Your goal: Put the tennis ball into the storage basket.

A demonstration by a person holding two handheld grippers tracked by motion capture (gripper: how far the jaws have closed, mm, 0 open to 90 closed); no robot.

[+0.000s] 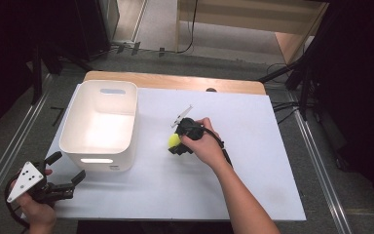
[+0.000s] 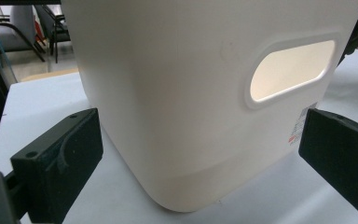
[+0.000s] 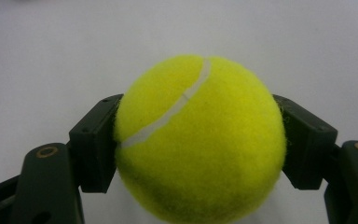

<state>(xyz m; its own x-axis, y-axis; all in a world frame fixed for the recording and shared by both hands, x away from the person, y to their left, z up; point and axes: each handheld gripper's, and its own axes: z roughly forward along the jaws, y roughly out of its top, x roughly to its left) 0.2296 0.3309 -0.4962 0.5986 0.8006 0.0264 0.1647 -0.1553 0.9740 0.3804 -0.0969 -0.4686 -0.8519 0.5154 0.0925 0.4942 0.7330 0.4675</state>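
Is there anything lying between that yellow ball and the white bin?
Nothing visible. The right tool grips the tennis ball, and bare white table lies between it and the white bin, whose top is open.

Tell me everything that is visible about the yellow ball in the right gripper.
The tennis ball is bright yellow-green and fuzzy like felt, with one curved white seam across its upper left. It looks round, whole and clean. The right gripper holds it, one black jaw pressed on each side. In the high view it sits near the middle of the white table, right of the white bin and apart from it. Whether it touches the table is unclear.
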